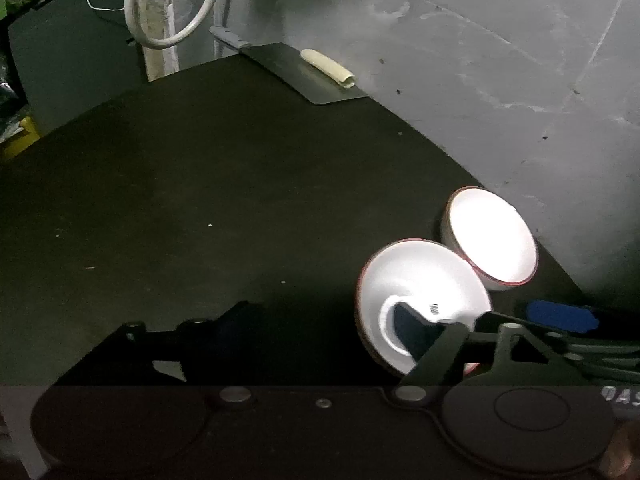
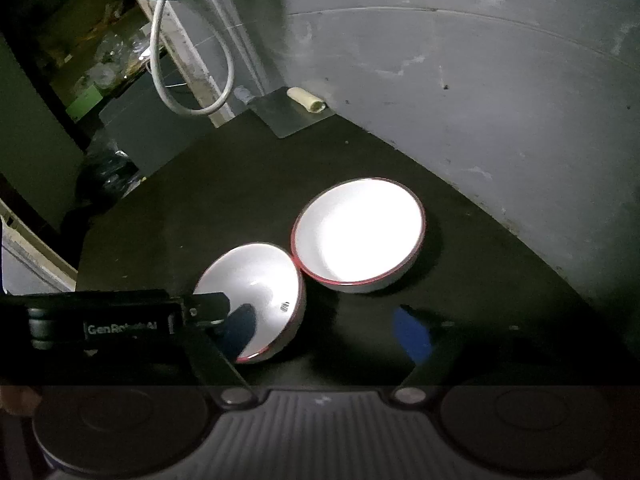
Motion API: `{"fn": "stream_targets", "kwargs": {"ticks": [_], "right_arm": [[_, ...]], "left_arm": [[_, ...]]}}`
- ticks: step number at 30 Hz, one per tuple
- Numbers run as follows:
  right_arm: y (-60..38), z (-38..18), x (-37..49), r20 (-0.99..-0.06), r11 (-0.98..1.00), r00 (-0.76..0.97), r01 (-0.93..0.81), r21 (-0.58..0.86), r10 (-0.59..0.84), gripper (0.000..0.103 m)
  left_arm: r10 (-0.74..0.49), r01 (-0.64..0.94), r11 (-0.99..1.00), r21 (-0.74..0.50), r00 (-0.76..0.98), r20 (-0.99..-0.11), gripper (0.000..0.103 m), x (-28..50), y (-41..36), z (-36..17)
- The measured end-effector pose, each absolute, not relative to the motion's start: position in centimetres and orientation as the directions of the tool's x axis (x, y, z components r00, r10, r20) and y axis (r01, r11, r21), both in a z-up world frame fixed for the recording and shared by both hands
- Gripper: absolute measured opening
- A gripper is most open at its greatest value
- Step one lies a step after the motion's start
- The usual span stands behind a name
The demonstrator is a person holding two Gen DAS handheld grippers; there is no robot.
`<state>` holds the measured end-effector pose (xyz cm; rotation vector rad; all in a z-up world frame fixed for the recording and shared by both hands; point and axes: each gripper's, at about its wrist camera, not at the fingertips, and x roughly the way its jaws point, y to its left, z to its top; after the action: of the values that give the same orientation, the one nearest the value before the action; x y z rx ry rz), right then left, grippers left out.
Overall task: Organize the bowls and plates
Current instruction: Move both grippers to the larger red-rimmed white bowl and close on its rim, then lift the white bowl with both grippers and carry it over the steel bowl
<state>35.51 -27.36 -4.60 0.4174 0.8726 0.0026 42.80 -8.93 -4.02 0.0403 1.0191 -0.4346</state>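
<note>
Two white bowls with red rims are on the dark round table (image 1: 180, 200). One bowl (image 1: 496, 240) (image 2: 358, 236) stands upright near the table's right edge. The other bowl (image 1: 420, 280) (image 2: 264, 280) is tilted on its side, its rim touching the first. My right gripper (image 2: 320, 332) is wide open around the tilted bowl; its left finger (image 2: 216, 344) lies in front of the bowl's inside and its blue-padded right finger (image 2: 414, 336) is beside it. That gripper's finger shows in the left wrist view (image 1: 436, 344), over the bowl. My left gripper (image 1: 320, 340) is open and empty.
A grey wall (image 1: 480, 60) curves behind the table. A flat dark sheet (image 1: 304, 76) (image 2: 288, 116) with a pale cylinder (image 1: 328, 67) (image 2: 306, 99) lies at the table's far edge. A white cable loop (image 1: 172, 4) (image 2: 192, 76) hangs at the back left.
</note>
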Motion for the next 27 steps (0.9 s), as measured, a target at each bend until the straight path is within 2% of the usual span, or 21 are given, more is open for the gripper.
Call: {"fn": "stream_targets", "kwargs": {"ticks": [2,4,6,9,12,14,20,27], "right_arm": [[-27.2,-4.7,35.7,-0.743,0.918,0.645,0.163,0.363,0.179,0.065],[-27.2,-4.9,35.9,-0.745,0.914,0.639,0.164,0.372,0.189,0.061],[-27.1,-4.9,36.0,-0.742,0.909,0.638,0.157,0.387,0.206,0.052],[-27.1,-5.1,36.1,-0.738,0.899,0.637,0.155,0.409,0.225,0.047],[-27.4,-5.5,36.5,-0.734,0.884,0.627,0.153,0.443,0.259,0.028],[-27.5,-5.5,36.7,-0.727,0.876,0.629,0.147,0.459,0.275,0.019],[-27.6,-5.4,36.6,-0.714,0.855,0.630,0.146,0.497,0.307,0.017],[-27.9,-3.2,34.8,-0.667,0.849,0.668,0.099,0.519,0.329,0.017]], "left_arm": [[-0.349,0.374,0.909,-0.185,0.438,-0.828,0.058,42.7,-9.1,-4.0],[-0.368,0.374,0.903,-0.209,0.426,-0.827,0.047,42.7,-9.2,-4.0],[-0.376,0.372,0.902,-0.221,0.422,-0.825,0.041,42.7,-9.3,-4.0],[-0.395,0.369,0.896,-0.247,0.412,-0.821,0.034,42.7,-9.3,-4.0],[-0.414,0.346,0.895,-0.282,0.407,-0.814,0.022,42.7,-9.0,-4.2],[-0.429,0.331,0.892,-0.309,0.399,-0.810,0.013,42.7,-8.7,-4.3],[-0.427,0.306,0.897,-0.320,0.407,-0.807,0.010,41.9,-8.6,-3.9],[-0.448,0.315,0.888,-0.334,0.441,-0.777,0.010,40.0,-7.8,-1.1]]}}
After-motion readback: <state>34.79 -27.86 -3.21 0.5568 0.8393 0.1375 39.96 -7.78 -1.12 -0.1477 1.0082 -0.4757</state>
